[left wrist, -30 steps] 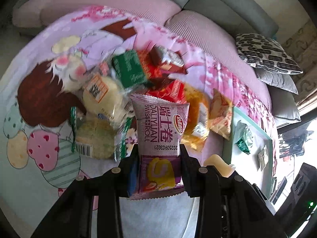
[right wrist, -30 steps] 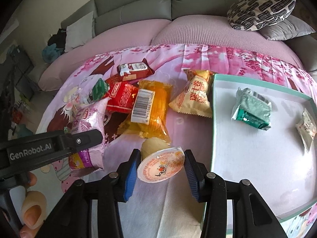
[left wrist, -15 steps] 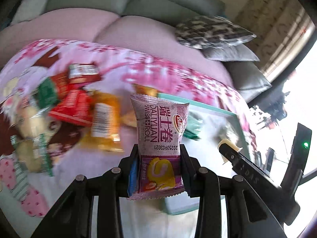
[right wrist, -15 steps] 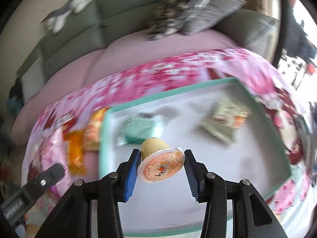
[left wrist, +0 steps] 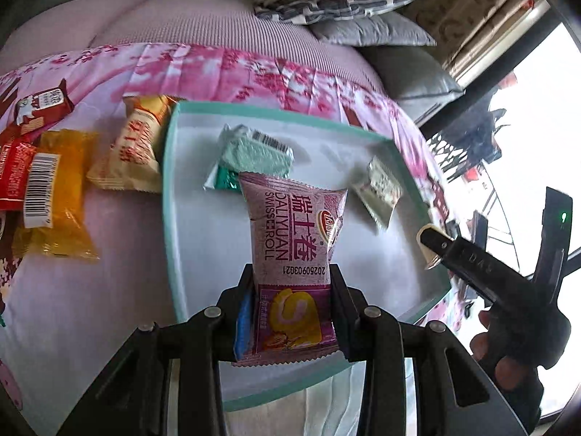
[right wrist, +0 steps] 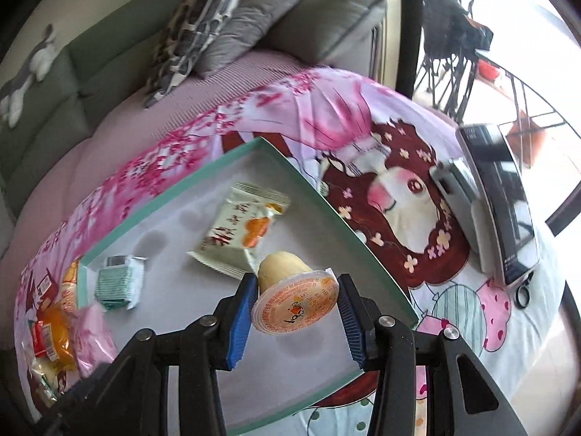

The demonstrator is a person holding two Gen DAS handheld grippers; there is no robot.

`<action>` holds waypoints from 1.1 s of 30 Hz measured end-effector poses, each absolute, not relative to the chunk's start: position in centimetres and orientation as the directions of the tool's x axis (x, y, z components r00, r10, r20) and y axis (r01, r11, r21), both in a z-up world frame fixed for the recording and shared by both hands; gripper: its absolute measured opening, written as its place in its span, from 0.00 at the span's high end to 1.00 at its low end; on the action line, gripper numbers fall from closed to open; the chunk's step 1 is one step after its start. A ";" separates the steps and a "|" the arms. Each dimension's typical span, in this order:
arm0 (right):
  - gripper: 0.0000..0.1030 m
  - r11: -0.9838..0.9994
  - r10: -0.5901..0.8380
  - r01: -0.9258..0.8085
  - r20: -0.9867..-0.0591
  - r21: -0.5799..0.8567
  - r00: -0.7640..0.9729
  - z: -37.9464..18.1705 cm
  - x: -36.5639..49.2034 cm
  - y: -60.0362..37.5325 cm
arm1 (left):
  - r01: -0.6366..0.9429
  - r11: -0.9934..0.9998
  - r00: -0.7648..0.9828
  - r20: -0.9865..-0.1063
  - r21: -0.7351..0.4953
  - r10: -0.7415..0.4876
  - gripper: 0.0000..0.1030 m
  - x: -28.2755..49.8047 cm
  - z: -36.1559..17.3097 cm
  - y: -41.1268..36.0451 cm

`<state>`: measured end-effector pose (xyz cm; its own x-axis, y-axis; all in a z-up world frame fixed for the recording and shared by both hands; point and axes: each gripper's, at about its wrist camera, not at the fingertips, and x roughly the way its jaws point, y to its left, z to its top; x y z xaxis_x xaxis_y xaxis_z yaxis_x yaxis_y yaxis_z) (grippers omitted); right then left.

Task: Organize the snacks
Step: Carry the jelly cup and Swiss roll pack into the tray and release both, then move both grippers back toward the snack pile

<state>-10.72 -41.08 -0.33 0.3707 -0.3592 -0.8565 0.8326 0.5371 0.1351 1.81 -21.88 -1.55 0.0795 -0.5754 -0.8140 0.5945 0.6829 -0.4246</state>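
Purple Swiss roll pack (left wrist: 290, 250) upright, crinkly; jelly cup (right wrist: 294, 299) orange-lidded, tilted.

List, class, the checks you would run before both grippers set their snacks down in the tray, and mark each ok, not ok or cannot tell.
1. Left gripper shut on the purple roll packet: ok.
2. Right gripper shut on the jelly cup: ok.
3. Both snacks are over the tray: ok, as far as the wrist views show.
4. Bare tray floor lies below each snack, apart from the green packet and the white packet: ok.
5. The two grippers are clear of each other: ok; the right one shows off to the side in the left view.
6. Height above the tray floor: cannot tell.
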 end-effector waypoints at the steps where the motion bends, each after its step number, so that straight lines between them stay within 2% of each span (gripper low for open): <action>1: 0.54 0.536 -0.353 0.834 -0.861 0.135 0.366 -0.6 -10.7 -41.2 | 0.598 0.681 0.077 -0.816 -0.422 -0.573 0.62 1.7 -1.7 -22.0; 6: 0.53 0.538 -0.336 0.831 -0.867 0.143 0.367 -1.2 -10.4 -41.3 | 0.594 0.684 0.069 -0.821 -0.423 -0.567 0.61 1.7 -2.0 -22.0; 8: 0.52 0.534 -0.334 0.833 -0.870 0.144 0.364 -1.3 -10.5 -41.3 | 0.590 0.684 0.070 -0.817 -0.430 -0.573 0.47 1.8 -1.9 -21.9; 9: 0.51 0.533 -0.330 0.834 -0.872 0.143 0.360 -1.4 -10.4 -41.4 | 0.587 0.684 0.071 -0.814 -0.433 -0.577 0.43 2.0 -1.7 -21.8; 12: 0.48 0.536 -0.332 0.834 -0.874 0.134 0.354 -1.5 -10.3 -41.3 | 0.588 0.680 0.078 -0.807 -0.438 -0.586 0.43 2.0 -1.2 -21.5; 16: 0.32 0.553 -0.342 0.825 -0.870 0.120 0.356 -1.3 -9.9 -41.0 | 0.582 0.688 0.100 -0.801 -0.434 -0.590 0.39 2.3 -0.7 -21.1; 18: 0.27 0.568 -0.339 0.814 -0.867 0.120 0.365 -1.2 -9.6 -40.7 | 0.567 0.703 0.127 -0.798 -0.429 -0.589 0.27 2.7 -0.4 -20.5; 19: 0.22 0.579 -0.338 0.807 -0.865 0.119 0.370 -1.1 -9.4 -40.5 | 0.557 0.711 0.141 -0.795 -0.429 -0.590 0.25 3.0 -0.2 -20.2; 23: 0.14 0.630 -0.337 0.769 -0.855 0.107 0.395 -0.8 -8.3 -39.2 | 0.496 0.763 0.217 -0.791 -0.415 -0.572 0.21 4.3 0.3 -18.3; 27: 0.10 0.675 -0.320 0.728 -0.842 0.119 0.435 -0.5 -7.1 -37.8 | 0.423 0.834 0.314 -0.806 -0.354 -0.501 0.19 5.6 0.6 -16.3; 29: 0.03 0.713 -0.305 0.690 -0.831 0.124 0.465 -0.2 -6.3 -36.7 | 0.379 0.863 0.363 -0.805 -0.333 -0.470 0.10 6.4 0.7 -15.1; 33: 0.01 0.769 -0.270 0.622 -0.807 0.147 0.525 0.4 -4.8 -34.2 | 0.319 0.893 0.421 -0.796 -0.319 -0.435 0.09 7.7 1.1 -12.9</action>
<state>-4.84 -34.20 0.42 0.5253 -0.2701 -0.8069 0.6215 0.7694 0.1471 7.65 -12.87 1.10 0.4210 -0.4348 -0.7961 0.3191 0.8925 -0.3188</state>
